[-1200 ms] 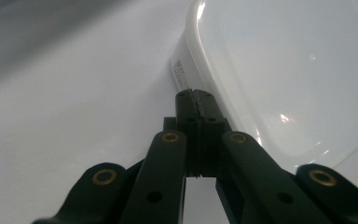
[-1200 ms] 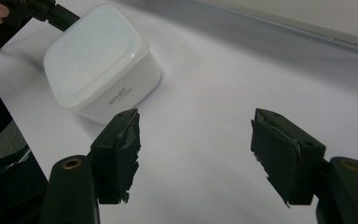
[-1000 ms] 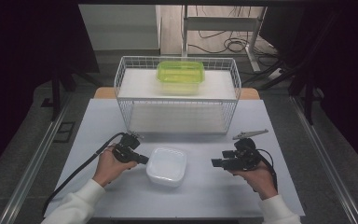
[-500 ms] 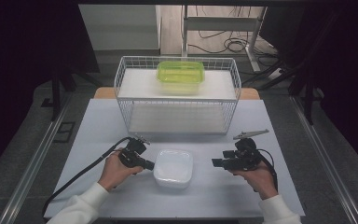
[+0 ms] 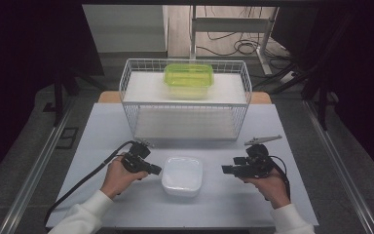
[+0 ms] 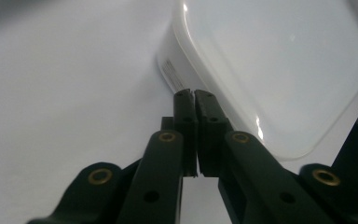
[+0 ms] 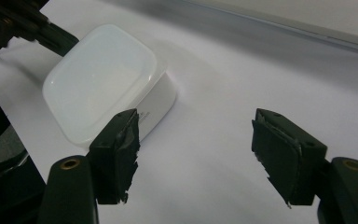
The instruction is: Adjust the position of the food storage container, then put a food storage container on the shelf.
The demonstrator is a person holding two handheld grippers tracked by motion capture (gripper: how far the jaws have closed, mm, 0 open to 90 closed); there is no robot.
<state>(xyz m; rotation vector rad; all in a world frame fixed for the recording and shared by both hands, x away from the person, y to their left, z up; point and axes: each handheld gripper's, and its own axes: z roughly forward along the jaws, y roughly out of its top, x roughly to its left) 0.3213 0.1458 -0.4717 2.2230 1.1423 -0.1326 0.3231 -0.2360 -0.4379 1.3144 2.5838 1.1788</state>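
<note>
A white lidded container lies on the white table between my two grippers. My left gripper points right at its left side. In the left gripper view its jaws stand nearly together, a hairline apart after just opening a touch, with nothing between them, and my left gripper has its tips against the container wall under the lid's rim. My right gripper stays a short way off the container's right side. In the right gripper view my right gripper is open over bare table, the container ahead to the left.
A white wire basket stands at the back of the table, with a green lidded container on its upper shelf. The table's front edge runs just below both hands. A cable trails left from the left gripper.
My left hand has moved right and toward me, bringing its jaw tips to the white container's side. The container has slid slightly right. The right hand has stayed still.
</note>
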